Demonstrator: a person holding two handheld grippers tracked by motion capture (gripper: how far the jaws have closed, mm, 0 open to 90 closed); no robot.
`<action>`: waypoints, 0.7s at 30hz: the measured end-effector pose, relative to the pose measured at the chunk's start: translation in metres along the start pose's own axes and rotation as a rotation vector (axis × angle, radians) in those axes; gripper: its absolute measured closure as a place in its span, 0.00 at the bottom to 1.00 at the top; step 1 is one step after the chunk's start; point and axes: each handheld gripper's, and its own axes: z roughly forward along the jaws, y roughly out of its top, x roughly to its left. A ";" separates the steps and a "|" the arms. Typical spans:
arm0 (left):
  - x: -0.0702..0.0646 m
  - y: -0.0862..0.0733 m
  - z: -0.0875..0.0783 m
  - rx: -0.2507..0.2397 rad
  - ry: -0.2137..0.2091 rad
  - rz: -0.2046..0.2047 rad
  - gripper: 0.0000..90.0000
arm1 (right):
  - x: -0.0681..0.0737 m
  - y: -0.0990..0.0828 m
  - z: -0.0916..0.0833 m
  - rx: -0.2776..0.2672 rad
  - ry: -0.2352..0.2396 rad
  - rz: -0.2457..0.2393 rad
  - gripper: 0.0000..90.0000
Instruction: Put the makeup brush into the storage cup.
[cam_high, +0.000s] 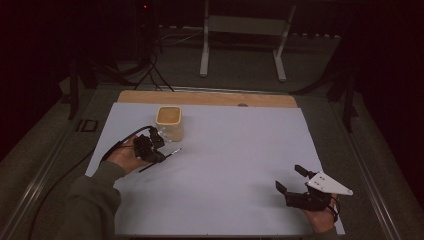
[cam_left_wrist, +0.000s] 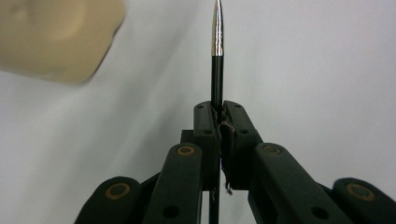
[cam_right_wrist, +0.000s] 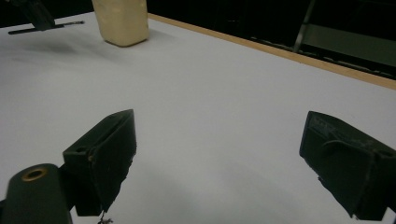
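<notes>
On the white table (cam_high: 225, 190), one cup (cam_high: 169, 122), left gripper (cam_high: 161, 150) jaws clamping one pen (cam_left_wrist: 217, 56), right gripper (cam_high: 292, 180) jaws apart.

The high view is dim: only the white sheet (cam_high: 225, 165) catches light, and the room around it falls to near black. Beside the beige cup (cam_high: 169, 122) a faint shadow lies on the sheet. In the left gripper view the cup (cam_left_wrist: 56, 37) is a soft, out-of-focus blur, while the pen (cam_left_wrist: 217, 56) shows a sharp glint on its metal tip. The right gripper view is evenly lit, with soft shadows beneath the jaws
</notes>
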 end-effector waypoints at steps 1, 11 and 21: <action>0.000 0.000 -0.001 -0.002 0.002 0.000 0.96 | 0.000 0.000 0.000 -0.001 0.000 -0.001 0.12; 0.006 -0.004 -0.014 -0.071 0.022 -0.036 0.96 | 0.000 0.000 0.000 0.001 0.000 0.000 0.12; 0.008 -0.005 -0.023 -0.120 0.038 -0.056 0.96 | 0.000 0.000 0.000 0.002 -0.001 0.001 0.12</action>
